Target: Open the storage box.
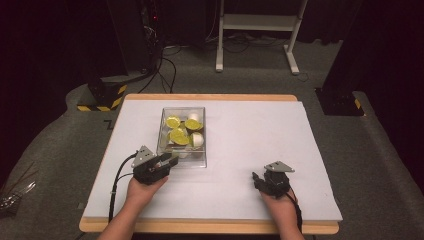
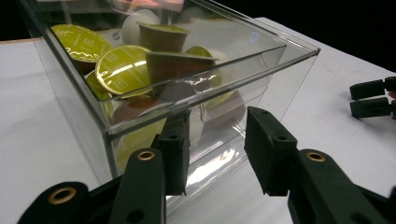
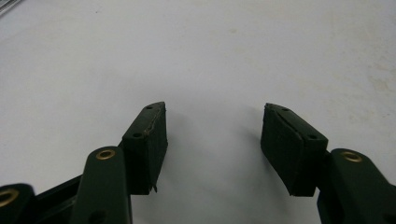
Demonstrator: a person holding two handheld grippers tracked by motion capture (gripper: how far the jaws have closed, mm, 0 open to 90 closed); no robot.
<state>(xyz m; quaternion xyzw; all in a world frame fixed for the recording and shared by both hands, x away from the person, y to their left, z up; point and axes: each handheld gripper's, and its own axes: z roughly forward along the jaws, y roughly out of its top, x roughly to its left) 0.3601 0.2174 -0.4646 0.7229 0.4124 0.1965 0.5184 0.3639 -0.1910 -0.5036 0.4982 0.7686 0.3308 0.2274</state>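
On the white table (image 1: 260, 150), left hand-held gripper (image 2: 215, 140) gapes beside clear box (image 2: 261, 56) of capsules (image 2: 122, 70).

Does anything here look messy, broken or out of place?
Mostly tidy. The coffee capsules lie jumbled in the clear box, some tipped on their sides, none spilled onto the table. One pad of the right gripper looks frayed along its edge.

We see white table top (image 1: 250, 150) w/ wood edge. Beyond it: white metal stand (image 1: 260, 30) on grey floor, black cables (image 1: 167, 67) trailing, yellow-black striped base (image 1: 102, 97) at left. Far left floor: thin shiny bits (image 1: 15, 192), maybe tools, too dim.
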